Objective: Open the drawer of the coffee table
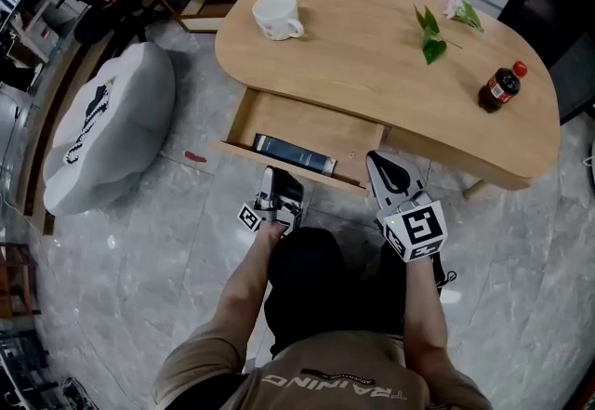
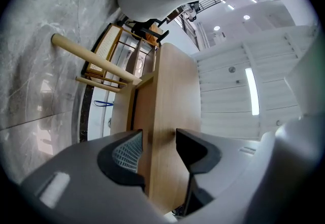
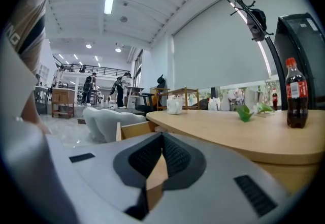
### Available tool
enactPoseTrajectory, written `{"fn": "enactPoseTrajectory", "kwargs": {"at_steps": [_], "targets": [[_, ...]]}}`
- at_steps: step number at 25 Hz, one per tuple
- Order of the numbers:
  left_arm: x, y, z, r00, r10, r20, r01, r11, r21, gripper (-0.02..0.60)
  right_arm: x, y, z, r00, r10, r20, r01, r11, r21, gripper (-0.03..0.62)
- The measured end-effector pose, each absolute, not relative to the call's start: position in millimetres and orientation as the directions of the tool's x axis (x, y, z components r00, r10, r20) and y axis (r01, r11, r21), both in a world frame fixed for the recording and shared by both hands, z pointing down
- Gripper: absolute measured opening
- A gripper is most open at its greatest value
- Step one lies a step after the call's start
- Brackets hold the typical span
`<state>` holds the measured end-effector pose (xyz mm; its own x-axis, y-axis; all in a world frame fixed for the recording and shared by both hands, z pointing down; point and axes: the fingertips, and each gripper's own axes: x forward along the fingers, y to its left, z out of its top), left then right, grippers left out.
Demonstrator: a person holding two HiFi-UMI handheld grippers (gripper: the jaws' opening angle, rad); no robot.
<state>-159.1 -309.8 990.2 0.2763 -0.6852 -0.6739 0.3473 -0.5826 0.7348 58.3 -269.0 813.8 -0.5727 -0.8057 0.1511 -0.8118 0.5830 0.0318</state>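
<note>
Fingers (image 2: 127, 153) of the left gripper (image 2: 159, 142) stand apart, with the light wood of the drawer's front showing in the gap; fingers (image 3: 177, 159) of the right gripper (image 3: 162, 135) are closed tip to tip on nothing. Both grippers hover just before the drawer (image 1: 307, 131), which stands open from under the desk (image 1: 372, 46) toward the person, a dark book (image 1: 293, 154) lying along its front. On the desk sit a white mug (image 1: 276, 16), a green sprig (image 1: 431, 36) and a soda bottle (image 1: 500, 87)
</note>
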Motion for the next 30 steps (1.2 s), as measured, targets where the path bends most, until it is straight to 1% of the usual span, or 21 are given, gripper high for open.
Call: {"fn": "enactPoseTrajectory", "kwargs": {"at_steps": [5,11,12,14,15,16,20,24,26,28,30], "targets": [[-162.7,-301.8,1012.9,0.329,-0.742,-0.584,0.279,-0.515,0.811,0.201,54.9,-271.1,816.1,-0.573,-0.804,0.159,-0.812,0.583,0.027,0.005],[-156.4,-292.3,1018.3,0.489,-0.731,-0.476,0.143,-0.471,0.870,0.195,55.8,-272.9,817.1,-0.573,-0.804,0.156,-0.812,0.583,0.020,0.005],[-154.5,-289.0,1017.1,0.520,-0.721,-0.458,0.112,-0.474,0.873,0.156,55.2,-272.5,817.9,-0.576,-0.802,0.156,-0.810,0.586,0.020,0.005],[-152.5,-281.5,1011.8,0.575,-0.708,-0.411,0.027,-0.485,0.874,0.040,53.8,-270.9,819.6,-0.579,-0.800,0.157,-0.808,0.589,0.021,0.005],[-153.2,-278.0,1007.6,0.598,-0.706,-0.381,-0.030,-0.494,0.869,0.009,53.3,-269.8,820.0,-0.579,-0.800,0.157,-0.808,0.589,0.019,0.005],[-154.5,-275.0,1002.1,0.621,-0.704,-0.345,-0.098,-0.507,0.857,0.006,52.9,-268.8,820.1,-0.579,-0.801,0.155,-0.809,0.588,0.016,0.005],[-157.0,-271.3,964.0,0.686,-0.709,-0.164,-0.390,-0.549,0.740,0.006,50.3,-268.7,818.4,-0.582,-0.800,0.148,-0.808,0.589,0.011,0.005],[-161.3,-270.7,905.4,0.649,-0.758,-0.068,-0.601,-0.565,0.565,0.006,48.9,-270.7,813.1,-0.560,-0.815,0.147,-0.820,0.571,0.046,0.005],[-160.1,-272.1,879.6,0.629,-0.777,-0.009,-0.700,-0.571,0.428,0.006,49.1,-272.6,809.2,-0.549,-0.823,0.142,-0.826,0.561,0.054,0.005],[-153.6,-274.1,858.9,0.599,-0.797,0.078,-0.785,-0.565,0.256,0.006,49.9,-273.7,805.1,-0.542,-0.829,0.138,-0.831,0.553,0.059,0.005],[-142.1,-276.7,841.1,0.573,-0.807,0.144,-0.820,-0.562,0.112,0.006,50.5,-274.7,801.0,-0.539,-0.832,0.133,-0.833,0.550,0.059,0.005]]}}
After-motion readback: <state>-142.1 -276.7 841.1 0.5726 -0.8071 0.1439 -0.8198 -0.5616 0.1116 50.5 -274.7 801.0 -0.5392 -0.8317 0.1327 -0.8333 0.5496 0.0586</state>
